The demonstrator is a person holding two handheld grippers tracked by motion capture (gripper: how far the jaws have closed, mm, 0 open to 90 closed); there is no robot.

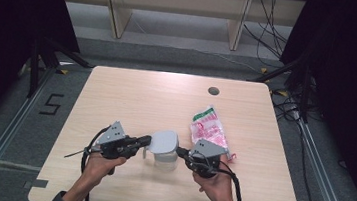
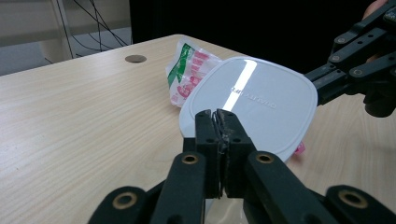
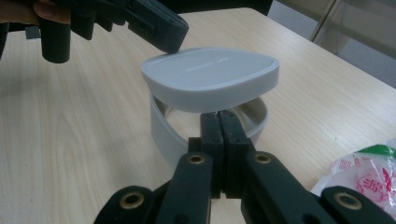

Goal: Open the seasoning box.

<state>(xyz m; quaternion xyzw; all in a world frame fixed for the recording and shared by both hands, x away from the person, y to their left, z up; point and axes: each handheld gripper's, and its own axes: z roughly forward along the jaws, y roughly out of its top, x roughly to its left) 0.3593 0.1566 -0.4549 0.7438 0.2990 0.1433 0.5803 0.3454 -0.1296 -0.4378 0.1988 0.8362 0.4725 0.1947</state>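
The grey lid (image 3: pixel 210 77) sits tilted, half lifted, over a clear jug (image 3: pixel 205 126) near the table's (image 1: pixel 131 95) front edge, between both grippers. The right gripper (image 3: pixel 219 116) pinches its near rim; the left gripper (image 2: pixel 219 119), jaws pressed together, meets the opposite rim (a real grip I cannot tell). It looks light, stiff and smooth, so the thin rim seems the best hold.

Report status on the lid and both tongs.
Both tongs, left and right, shut at opposite lid edges. Lid raised above jar. Snack bag behind, clear.
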